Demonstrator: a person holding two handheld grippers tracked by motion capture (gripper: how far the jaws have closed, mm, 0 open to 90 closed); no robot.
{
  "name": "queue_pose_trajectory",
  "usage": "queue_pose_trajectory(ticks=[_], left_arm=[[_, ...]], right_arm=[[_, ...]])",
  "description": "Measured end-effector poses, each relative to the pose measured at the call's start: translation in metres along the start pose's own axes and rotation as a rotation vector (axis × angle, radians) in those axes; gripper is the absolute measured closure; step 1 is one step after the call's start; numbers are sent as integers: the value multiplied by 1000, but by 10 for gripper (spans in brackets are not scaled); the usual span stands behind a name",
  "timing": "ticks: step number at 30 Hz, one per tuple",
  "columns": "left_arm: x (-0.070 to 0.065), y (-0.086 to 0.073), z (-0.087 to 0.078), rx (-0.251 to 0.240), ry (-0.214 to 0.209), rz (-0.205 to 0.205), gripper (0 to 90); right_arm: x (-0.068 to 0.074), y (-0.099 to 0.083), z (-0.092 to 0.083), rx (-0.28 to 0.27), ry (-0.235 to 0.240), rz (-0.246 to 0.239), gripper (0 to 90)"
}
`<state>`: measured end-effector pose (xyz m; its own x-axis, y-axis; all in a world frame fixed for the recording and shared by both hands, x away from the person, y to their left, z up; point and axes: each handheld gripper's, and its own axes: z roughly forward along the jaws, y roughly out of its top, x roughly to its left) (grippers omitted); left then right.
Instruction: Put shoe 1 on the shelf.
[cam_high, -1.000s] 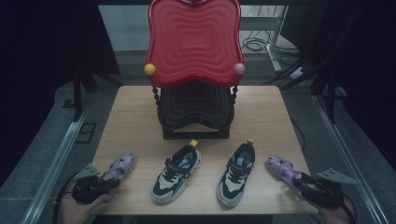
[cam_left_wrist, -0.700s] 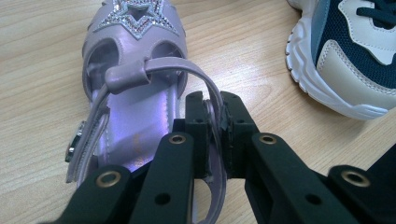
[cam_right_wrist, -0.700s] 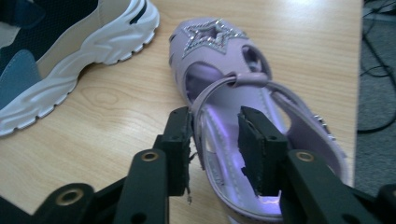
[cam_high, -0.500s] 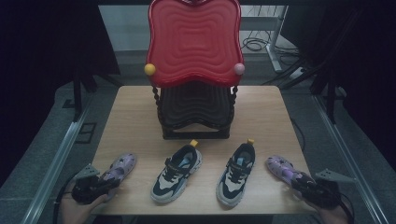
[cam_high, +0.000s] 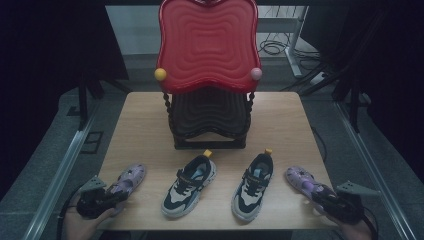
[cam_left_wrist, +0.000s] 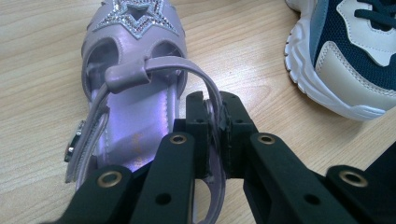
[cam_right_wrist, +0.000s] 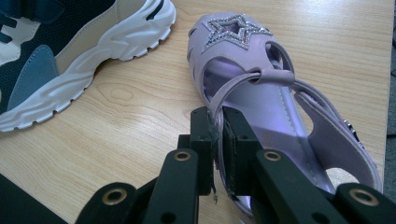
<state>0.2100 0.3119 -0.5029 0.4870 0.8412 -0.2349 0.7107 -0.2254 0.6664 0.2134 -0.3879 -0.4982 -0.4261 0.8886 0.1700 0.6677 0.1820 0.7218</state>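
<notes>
Left gripper (cam_left_wrist: 214, 123) clamps the left lilac sandal's (cam_left_wrist: 133, 88) strap, right gripper (cam_right_wrist: 217, 135) just closing, pinching the right lilac sandal's (cam_right_wrist: 261, 88) side.

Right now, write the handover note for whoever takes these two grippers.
Left gripper: shut on the heel strap of the left purple sandal, near the table's front left corner.
Right gripper: jaws have just been closing, now shut on the side strap of the right purple sandal, front right.
Both sandals rest on the table, gripped but not lifted.
The two sneakers lie untouched between them, in front of the red shoe rack.
Left to do: lift and move the sandals, probably to the rack.
</notes>
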Motion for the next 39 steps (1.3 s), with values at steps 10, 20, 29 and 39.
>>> queue_pose_trajectory(ticks=[10, 20, 29, 39], left_arm=[[2, 1, -6, -25, 14, -17, 855], [6, 1, -13, -80, 23, -45, 861], [9, 2, -17, -115, 17, -61, 861], [9, 5, -20, -151, -14, -68, 861]], right_arm=[[1, 1, -1, -25, -17, 5, 841], [-1, 1, -3, -70, -23, 32, 839], [-2, 1, -6, -106, -27, 56, 839], [-1, 4, -12, -140, -37, 71, 840]])
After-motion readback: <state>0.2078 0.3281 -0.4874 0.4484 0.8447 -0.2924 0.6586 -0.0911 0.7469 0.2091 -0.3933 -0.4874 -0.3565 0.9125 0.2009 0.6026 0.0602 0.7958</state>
